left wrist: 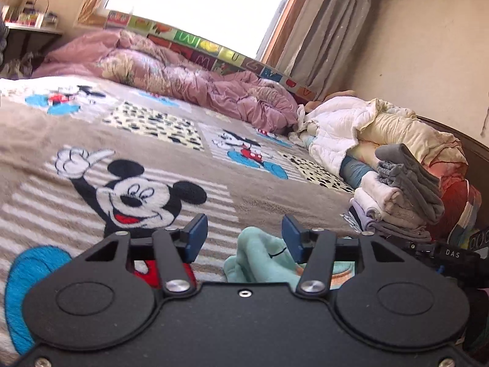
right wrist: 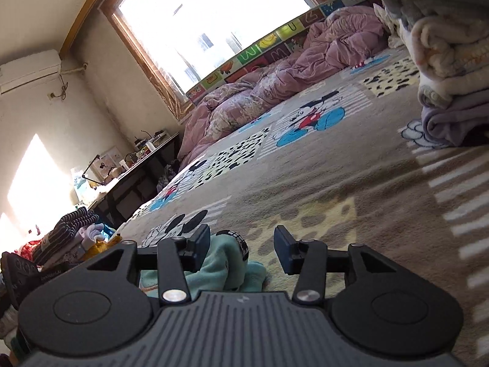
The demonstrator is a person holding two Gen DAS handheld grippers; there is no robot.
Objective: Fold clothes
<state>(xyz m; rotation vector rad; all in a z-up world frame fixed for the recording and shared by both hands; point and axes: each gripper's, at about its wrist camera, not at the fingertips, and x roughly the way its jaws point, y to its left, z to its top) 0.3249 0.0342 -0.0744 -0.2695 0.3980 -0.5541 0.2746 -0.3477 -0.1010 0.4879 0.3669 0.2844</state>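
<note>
— Room ahead? We see the blanket (left wrist: 250,189) lying bare to the pink quilt (left wrist: 195,82).
— Our folded stack (left wrist: 400,195) crowds the right edge; the mint garment (left wrist: 262,257) lies crumpled under us.
— Left gripper (left wrist: 244,238) low, spread, touching nothing?
— Yes. Right gripper (right wrist: 241,247) likewise, fingers wide over the garment.

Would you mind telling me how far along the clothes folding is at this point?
Done: a stack of folded clothes sits on the bed beside the bedding. In hand: a crumpled mint-green garment lies unfolded on the blanket in front of the left gripper and right gripper, both with jaws open, gripping nothing. Left: a heap of unfolded clothes waits at the bed's edge.
</note>
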